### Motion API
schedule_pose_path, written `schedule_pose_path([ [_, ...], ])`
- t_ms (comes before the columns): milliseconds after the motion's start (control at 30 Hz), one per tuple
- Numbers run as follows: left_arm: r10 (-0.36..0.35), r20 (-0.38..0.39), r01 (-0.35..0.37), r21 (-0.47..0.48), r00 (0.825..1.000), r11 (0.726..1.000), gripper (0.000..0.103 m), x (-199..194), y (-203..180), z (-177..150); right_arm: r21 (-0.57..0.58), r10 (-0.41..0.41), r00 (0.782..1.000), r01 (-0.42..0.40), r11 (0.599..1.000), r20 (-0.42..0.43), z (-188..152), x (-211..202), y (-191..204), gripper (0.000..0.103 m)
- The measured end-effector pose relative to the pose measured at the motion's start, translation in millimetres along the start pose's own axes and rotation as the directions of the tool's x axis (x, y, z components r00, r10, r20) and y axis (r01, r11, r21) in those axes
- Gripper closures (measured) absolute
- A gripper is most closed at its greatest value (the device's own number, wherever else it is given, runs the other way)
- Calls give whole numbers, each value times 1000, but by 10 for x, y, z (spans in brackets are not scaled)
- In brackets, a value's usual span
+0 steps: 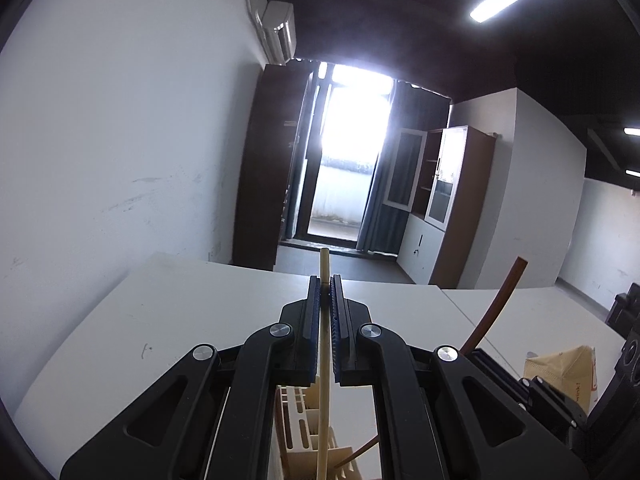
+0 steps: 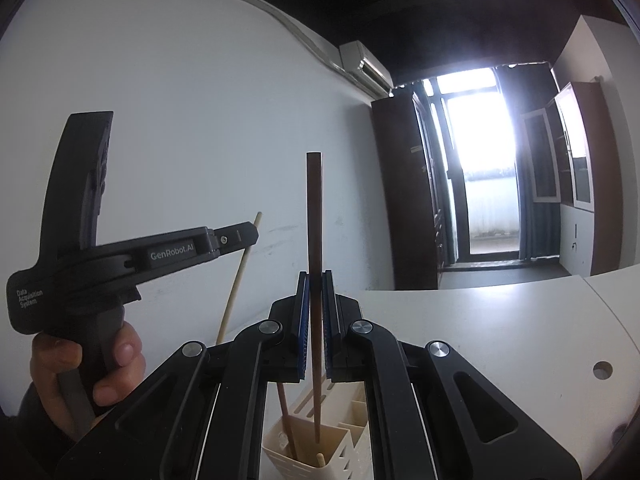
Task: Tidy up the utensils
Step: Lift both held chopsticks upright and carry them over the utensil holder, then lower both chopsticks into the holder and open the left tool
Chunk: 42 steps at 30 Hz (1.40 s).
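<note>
My left gripper [image 1: 325,284] is shut on a pale wooden chopstick [image 1: 324,360] that stands upright over the cream utensil holder [image 1: 308,452]. My right gripper [image 2: 316,276] is shut on a dark brown chopstick [image 2: 314,216], its lower tip inside the cream utensil holder [image 2: 320,444]. Another brown chopstick [image 2: 286,412] leans inside the holder. In the right wrist view the left gripper [image 2: 252,236] shows at the left, held by a hand, with the pale chopstick [image 2: 236,280] slanting down from it. The brown chopstick also shows in the left wrist view [image 1: 500,300] at the right.
The holder stands on a white table [image 1: 160,320] against a white wall. A tan paper bag [image 1: 560,368] sits at the right. The table has a round cable hole [image 2: 603,369]. Cabinets and a bright balcony door are behind.
</note>
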<state>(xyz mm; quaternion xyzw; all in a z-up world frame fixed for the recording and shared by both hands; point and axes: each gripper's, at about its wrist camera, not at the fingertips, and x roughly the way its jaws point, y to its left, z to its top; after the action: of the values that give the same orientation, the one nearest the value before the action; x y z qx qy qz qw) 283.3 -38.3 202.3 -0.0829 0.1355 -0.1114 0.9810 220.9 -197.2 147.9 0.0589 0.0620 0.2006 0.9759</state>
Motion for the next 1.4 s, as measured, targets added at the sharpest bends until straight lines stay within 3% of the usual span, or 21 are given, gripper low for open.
schedule_pose_path([
  [133, -41, 1, 41, -38, 999, 998, 99, 127, 45, -99, 1, -5, 1000, 5, 1000, -17, -93, 34, -15, 96],
  [267, -22, -15, 20, -73, 1000, 997, 99, 313, 78, -254, 6, -2, 999, 2, 1000, -38, -182, 57, 1, 96],
  [633, 11, -94, -13, -12, 996, 1000, 99, 607, 27, -603, 22, -5, 995, 8, 1000, -100, -421, 84, 10, 96],
  [1267, 9, -186, -8, 5, 982, 1000, 99, 705, 195, -974, 34, -17, 985, 23, 999, -173, -529, 256, -65, 96],
  [1400, -30, -179, 26, -26, 983, 999, 99, 676, 276, -963, 27, -17, 981, 23, 999, -192, -551, 296, -62, 96],
])
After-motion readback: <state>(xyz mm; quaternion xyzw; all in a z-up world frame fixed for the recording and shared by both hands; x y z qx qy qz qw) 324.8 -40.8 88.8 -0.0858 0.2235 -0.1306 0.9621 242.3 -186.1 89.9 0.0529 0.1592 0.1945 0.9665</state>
